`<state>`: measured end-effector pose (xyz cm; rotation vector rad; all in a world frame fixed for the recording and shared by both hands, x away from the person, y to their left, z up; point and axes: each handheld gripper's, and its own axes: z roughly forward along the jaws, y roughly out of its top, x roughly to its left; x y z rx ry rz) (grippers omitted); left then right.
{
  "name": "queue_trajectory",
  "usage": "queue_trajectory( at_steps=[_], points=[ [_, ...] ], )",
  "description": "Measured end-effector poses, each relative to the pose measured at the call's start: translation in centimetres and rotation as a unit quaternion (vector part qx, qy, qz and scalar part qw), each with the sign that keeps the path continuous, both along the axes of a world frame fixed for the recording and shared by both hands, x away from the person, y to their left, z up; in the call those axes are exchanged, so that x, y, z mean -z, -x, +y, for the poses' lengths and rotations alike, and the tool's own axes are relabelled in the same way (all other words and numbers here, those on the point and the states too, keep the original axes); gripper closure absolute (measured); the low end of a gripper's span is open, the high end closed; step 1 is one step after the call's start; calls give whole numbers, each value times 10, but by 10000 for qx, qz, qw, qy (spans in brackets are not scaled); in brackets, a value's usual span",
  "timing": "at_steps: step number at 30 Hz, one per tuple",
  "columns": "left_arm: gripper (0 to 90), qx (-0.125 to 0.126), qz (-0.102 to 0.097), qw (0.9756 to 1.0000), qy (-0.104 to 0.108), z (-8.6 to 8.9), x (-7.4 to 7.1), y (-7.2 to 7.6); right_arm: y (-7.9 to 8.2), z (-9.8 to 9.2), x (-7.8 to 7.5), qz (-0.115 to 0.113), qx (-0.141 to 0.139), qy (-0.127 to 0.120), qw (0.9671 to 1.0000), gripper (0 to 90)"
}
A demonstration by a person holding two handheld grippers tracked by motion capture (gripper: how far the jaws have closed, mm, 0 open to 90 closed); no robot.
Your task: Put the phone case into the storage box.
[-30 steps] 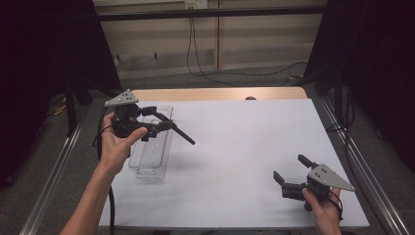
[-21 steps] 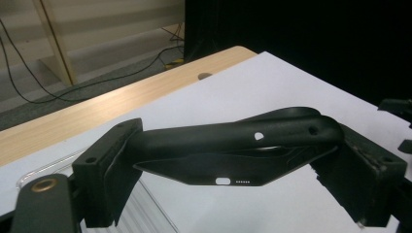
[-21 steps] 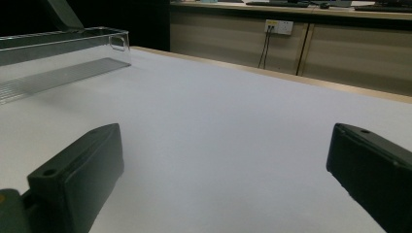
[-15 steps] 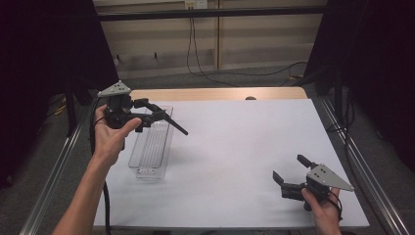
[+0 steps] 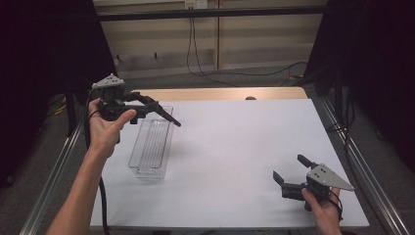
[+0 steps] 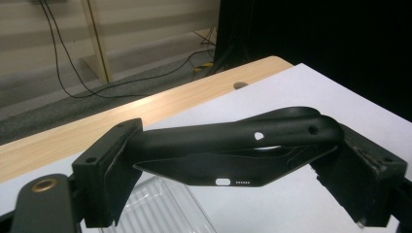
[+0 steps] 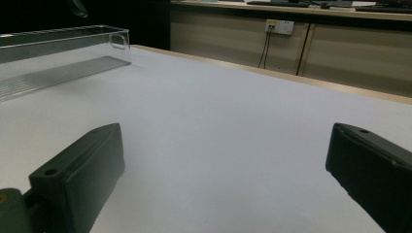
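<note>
Up here my left claw [image 5: 147,108] clamps a black knife [image 6: 233,153] above the clear tray [image 5: 151,147]; my right claw [image 5: 292,172] gapes over bare white tabletop [image 5: 244,147].

Only the clear bin [image 5: 150,149] interrupts the open white table [image 5: 244,147].

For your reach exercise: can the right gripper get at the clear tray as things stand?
Probably yes: the right gripper is open, and bare white table lies between it and the clear tray.
</note>
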<state>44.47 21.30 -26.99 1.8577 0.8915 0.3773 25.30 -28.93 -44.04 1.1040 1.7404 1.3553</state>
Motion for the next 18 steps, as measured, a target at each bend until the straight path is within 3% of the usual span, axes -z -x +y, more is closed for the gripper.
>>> queue_trajectory(
  at_steps=[18],
  points=[
    [142, -705, 98, 9974, -124, 14, 6, -19, 0, 0, -1, -24, -38, -10, 10000, 0]
  ],
)
